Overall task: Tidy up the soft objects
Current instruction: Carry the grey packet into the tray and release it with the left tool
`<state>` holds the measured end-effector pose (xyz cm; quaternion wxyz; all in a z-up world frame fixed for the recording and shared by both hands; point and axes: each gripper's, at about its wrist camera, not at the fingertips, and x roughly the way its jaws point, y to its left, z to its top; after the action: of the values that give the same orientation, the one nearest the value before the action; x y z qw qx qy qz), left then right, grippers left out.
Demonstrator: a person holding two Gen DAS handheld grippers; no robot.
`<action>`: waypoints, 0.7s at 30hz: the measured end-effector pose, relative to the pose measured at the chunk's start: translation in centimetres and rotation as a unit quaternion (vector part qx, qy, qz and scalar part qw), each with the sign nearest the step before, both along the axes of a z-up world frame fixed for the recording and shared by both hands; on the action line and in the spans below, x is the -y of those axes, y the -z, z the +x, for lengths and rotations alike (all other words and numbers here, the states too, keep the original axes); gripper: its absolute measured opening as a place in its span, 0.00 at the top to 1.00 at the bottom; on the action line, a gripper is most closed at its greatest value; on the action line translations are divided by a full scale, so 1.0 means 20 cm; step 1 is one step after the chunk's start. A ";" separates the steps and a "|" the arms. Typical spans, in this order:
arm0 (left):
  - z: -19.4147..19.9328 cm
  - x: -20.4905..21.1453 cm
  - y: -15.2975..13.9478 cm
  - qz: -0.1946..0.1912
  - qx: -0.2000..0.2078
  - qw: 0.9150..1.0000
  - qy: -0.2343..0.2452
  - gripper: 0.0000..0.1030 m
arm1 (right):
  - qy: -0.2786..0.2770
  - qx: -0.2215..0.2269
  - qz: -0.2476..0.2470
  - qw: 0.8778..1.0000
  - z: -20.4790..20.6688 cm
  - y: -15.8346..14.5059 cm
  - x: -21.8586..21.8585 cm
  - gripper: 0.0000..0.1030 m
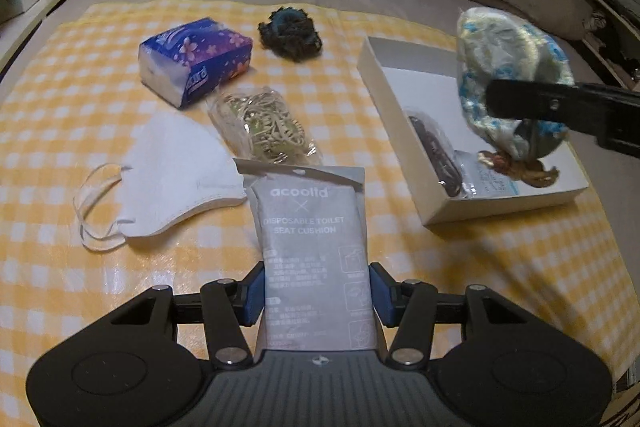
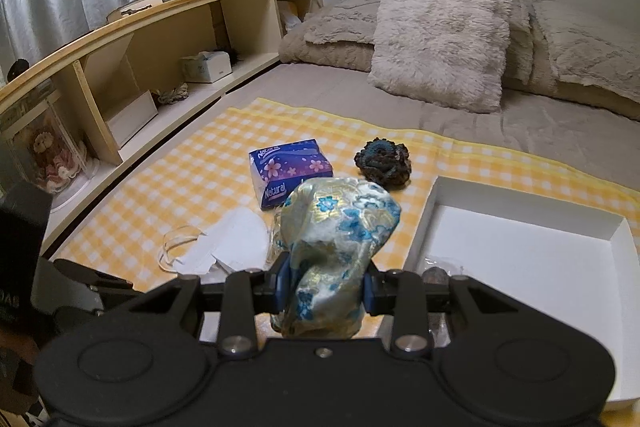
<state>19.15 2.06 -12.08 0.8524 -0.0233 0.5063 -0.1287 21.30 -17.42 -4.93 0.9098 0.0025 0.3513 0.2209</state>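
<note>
My left gripper (image 1: 316, 291) is shut on a grey toilet seat cushion pack (image 1: 312, 227), held over the yellow checked cloth (image 1: 80, 107). My right gripper (image 2: 324, 291) is shut on a blue floral silk pouch (image 2: 336, 235); the left wrist view shows the pouch (image 1: 504, 67) hanging above the white box (image 1: 372, 67). On the cloth lie a white face mask (image 1: 176, 179), a purple tissue pack (image 1: 196, 63), a clear bag of rubber bands (image 1: 260, 123) and a dark crocheted piece (image 1: 290, 33).
The white box (image 2: 532, 255) holds a dark item (image 1: 434, 155), a small clear packet (image 1: 480, 179) and a brown tassel (image 1: 524, 171). Furry pillows (image 2: 440, 35) lie at the bed head. A wooden shelf (image 2: 160, 39) runs along the left.
</note>
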 end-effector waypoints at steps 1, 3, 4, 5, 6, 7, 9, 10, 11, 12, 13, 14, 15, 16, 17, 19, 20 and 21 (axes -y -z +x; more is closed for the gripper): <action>-0.01 0.00 -0.01 0.000 0.004 1.000 0.002 0.48 | 0.001 0.000 -0.001 1.000 0.00 0.00 0.00 0.66; -0.03 0.01 -0.03 -0.010 0.013 1.000 0.004 0.48 | 0.003 -0.001 -0.002 1.000 0.00 0.00 0.01 0.66; -0.04 0.00 -0.05 -0.018 0.017 1.000 0.003 0.48 | 0.004 -0.001 -0.002 1.000 0.00 0.00 0.01 0.66; -0.05 0.00 -0.08 -0.028 0.022 0.999 0.003 0.48 | 0.004 0.000 -0.001 1.000 0.00 0.00 0.01 0.66; -0.06 0.00 -0.11 -0.042 0.031 0.999 0.002 0.48 | 0.004 0.001 0.000 1.000 -0.01 -0.01 0.01 0.66; -0.06 0.00 -0.14 -0.048 0.041 0.998 0.002 0.48 | 0.005 0.002 0.000 1.000 -0.01 -0.01 0.01 0.66; -0.07 0.01 -0.20 -0.050 0.069 0.996 -0.001 0.48 | 0.005 0.003 0.001 1.000 -0.01 -0.01 0.02 0.66; -0.07 0.02 -0.23 -0.050 0.079 0.996 -0.005 0.48 | 0.007 0.004 0.001 1.000 -0.01 -0.02 0.03 0.66; -0.07 0.01 -0.25 -0.051 0.087 0.995 -0.010 0.48 | 0.007 0.004 0.002 1.000 -0.01 -0.02 0.03 0.66; -0.06 0.01 -0.27 -0.052 0.095 0.994 -0.016 0.48 | 0.008 0.004 0.004 1.000 -0.02 -0.02 0.04 0.66; -0.05 0.01 -0.29 -0.054 0.101 0.993 -0.022 0.48 | 0.007 0.004 0.006 1.000 -0.02 -0.02 0.05 0.66; -0.04 0.01 -0.30 -0.056 0.106 0.992 -0.027 0.48 | 0.006 0.004 0.008 1.000 -0.02 -0.03 0.06 0.66; -0.03 0.01 -0.32 -0.059 0.110 0.992 -0.032 0.48 | 0.006 0.006 0.008 1.000 -0.03 -0.03 0.07 0.66; -0.01 0.01 -0.33 -0.060 0.114 0.991 -0.036 0.48 | 0.007 0.008 0.007 1.000 -0.03 -0.03 0.08 0.66; 0.00 0.02 -0.34 -0.060 0.120 0.990 -0.040 0.48 | 0.009 0.010 0.007 1.000 -0.04 -0.04 0.10 0.66; 0.03 0.03 -0.37 -0.058 0.133 0.988 -0.045 0.48 | 0.016 0.014 0.005 1.000 -0.04 -0.05 0.14 0.66; 0.04 0.04 -0.38 -0.057 0.139 0.987 -0.048 0.48 | 0.021 0.016 0.004 1.000 -0.04 -0.05 0.15 0.66; 0.04 0.06 -0.39 -0.058 0.146 0.986 -0.050 0.48 | 0.025 0.018 0.003 1.000 -0.04 -0.05 0.18 0.66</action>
<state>20.03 0.96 -4.28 0.9196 -0.0793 0.3665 -0.1171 20.41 -21.00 -3.92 0.9212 0.0107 0.3342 0.1989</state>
